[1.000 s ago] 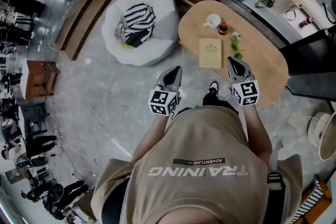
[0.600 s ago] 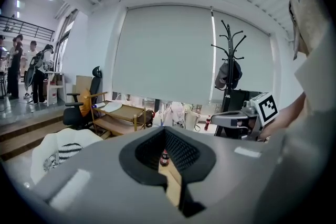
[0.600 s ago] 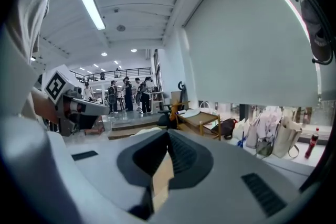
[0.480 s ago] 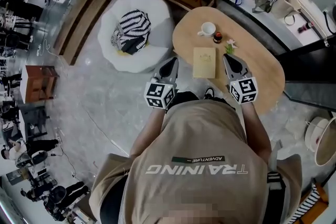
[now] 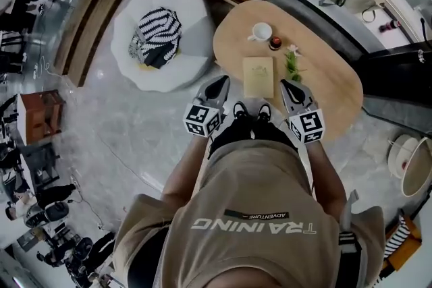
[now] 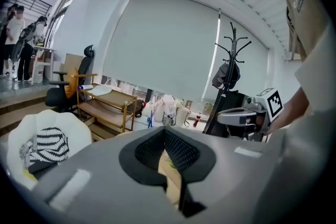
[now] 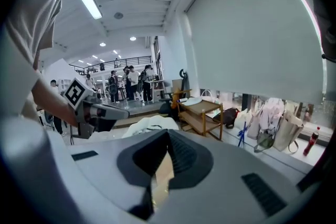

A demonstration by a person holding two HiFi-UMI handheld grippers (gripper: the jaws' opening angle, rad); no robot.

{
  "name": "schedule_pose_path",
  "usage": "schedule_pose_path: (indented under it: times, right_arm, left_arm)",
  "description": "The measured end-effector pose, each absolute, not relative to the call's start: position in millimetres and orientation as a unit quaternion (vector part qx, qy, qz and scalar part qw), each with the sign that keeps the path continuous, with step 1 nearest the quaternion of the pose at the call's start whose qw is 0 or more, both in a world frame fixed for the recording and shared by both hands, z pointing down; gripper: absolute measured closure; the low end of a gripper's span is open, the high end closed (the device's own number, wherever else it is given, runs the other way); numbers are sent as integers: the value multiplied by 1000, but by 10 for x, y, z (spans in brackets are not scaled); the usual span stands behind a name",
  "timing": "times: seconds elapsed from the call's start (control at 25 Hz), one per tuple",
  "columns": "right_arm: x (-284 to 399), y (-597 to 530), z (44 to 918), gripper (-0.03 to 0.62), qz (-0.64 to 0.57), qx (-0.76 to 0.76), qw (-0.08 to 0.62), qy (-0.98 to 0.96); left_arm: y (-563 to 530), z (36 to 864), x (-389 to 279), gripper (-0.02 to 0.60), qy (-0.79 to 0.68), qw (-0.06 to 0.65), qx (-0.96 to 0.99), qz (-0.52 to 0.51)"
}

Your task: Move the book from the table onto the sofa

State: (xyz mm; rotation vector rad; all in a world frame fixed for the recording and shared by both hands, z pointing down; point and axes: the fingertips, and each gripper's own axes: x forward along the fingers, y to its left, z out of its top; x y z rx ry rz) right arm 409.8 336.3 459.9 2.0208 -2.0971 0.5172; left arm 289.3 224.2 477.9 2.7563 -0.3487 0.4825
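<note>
Far left, the white round sofa sits on the floor w/ a black-and-white striped cushion on it, well apart from the book. Next over is your L claw: clenched, nothing in it, tip at the near-left edge of the oval wooden counter, marker cube toward you. In its own view the pads meet, w/ only a sliver of tan showing thru the slit. Your shoes show just below, btwn the two claws. The book, tan cover, lies flat on the counter close to its near edge, btwn your claws and a bit ahead of them; neither claw touches it. Beyond the book stands a white cup, w/ a small dark jar just beside it on the right. A green sprig lies just right of the book's far corner. Then your R claw: clenched too, empty, tip over the counter's near edge just beside the book's right side
</note>
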Motion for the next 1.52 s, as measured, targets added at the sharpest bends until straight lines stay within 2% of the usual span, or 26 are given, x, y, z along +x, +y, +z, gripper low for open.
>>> schedule_pose_path:
  times: [0.16, 0.32, 0.48, 0.56, 0.8, 0.96, 1.08, 1.12, 1.52]
  right_arm:
    - [4058, 3300, 4986, 589, 220, 685, 77, -690]
    - [3909, 3323, 5229, 589, 241, 681, 103, -684]
    - [3767, 3256, 5519, 589, 259, 674, 106, -683]
    - [3728, 3245, 5657, 589, 262, 673, 108, -683]
    - [3627, 3260, 6044, 589, 249, 669, 138, -686]
    - [3480, 3318, 6260, 589, 246, 668, 133, -690]
    - [3319, 3512, 6517, 589, 279, 661, 129, -684]
    - [3277, 3574, 6579, 589, 287, 661, 125, -682]
    - [3236, 4091, 6867, 589, 331, 659, 135, -662]
  left_arm:
    - [2109, 5323, 2935, 592, -118, 188, 958, 179]
    - [2217, 5836, 2935, 592, -104, 237, 946, 197]
    - [2337, 6470, 2928, 591, -79, 298, 925, 222]
    - [2414, 6843, 2905, 582, -72, 351, 905, 230]
    - [2626, 8046, 2801, 450, -42, 497, 830, 250]
    - [2714, 8579, 2757, 390, -21, 542, 800, 257]
    - [2884, 8839, 2775, 284, 13, 580, 774, 252]
    - [2940, 8897, 2791, 271, 28, 590, 766, 251]
    - [3097, 9155, 3012, 277, 67, 604, 755, 248]
